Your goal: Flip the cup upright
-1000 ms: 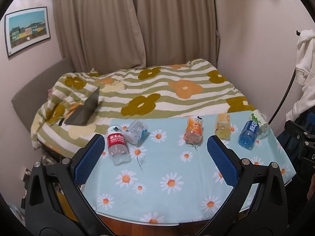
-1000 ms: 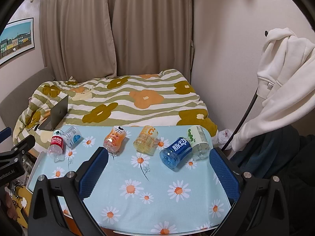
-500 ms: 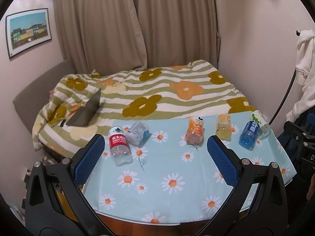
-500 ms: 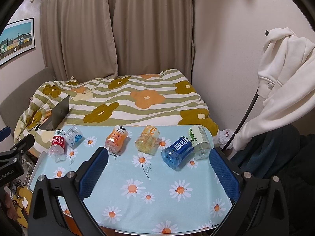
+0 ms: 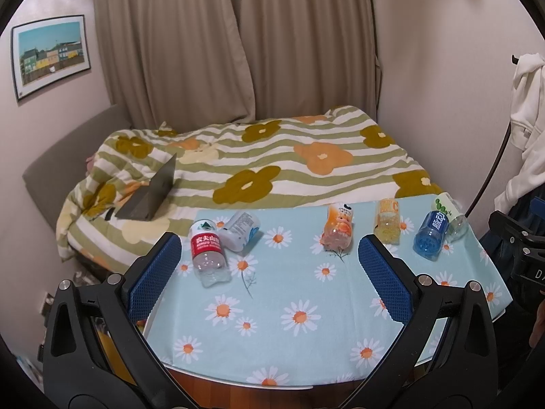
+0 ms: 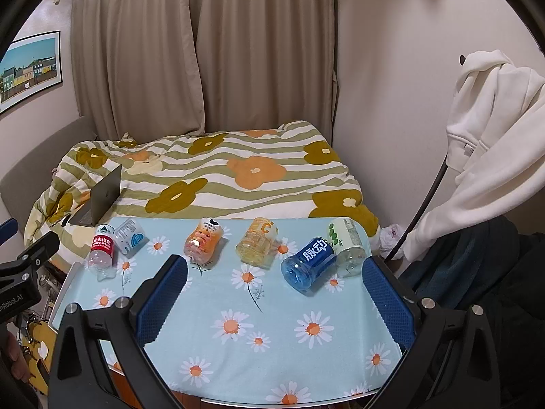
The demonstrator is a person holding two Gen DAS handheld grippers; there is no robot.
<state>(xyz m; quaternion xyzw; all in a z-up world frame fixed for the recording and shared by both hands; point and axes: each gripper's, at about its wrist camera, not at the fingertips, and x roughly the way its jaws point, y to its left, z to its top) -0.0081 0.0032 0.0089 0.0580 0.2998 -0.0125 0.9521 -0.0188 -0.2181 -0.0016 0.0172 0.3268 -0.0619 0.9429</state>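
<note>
Several cut-bottle cups lie on their sides along the far edge of the daisy-cloth table [image 5: 299, 317]: a red-label cup [image 5: 207, 254] [image 6: 101, 250], a white-blue one [image 5: 240, 230] [image 6: 129, 235], an orange one [image 5: 337, 226] [image 6: 202, 240], a yellow one [image 5: 386, 220] [image 6: 257, 240], a blue one [image 5: 431, 235] [image 6: 308, 266] and a green-dotted clear one [image 5: 449, 213] [image 6: 345, 245]. My left gripper [image 5: 269, 276] is open and empty above the table's near left. My right gripper [image 6: 276, 296] is open and empty, short of the blue cup.
A bed with a flowered striped quilt [image 5: 272, 163] lies behind the table, with an open laptop [image 5: 153, 194] on it. A white hoodie [image 6: 490, 136] hangs at the right. Curtains [image 6: 204, 51] cover the back wall.
Both views have drifted slightly: the cups sit a little lower and nearer in frame. Both grippers stay open, and no cup has moved.
</note>
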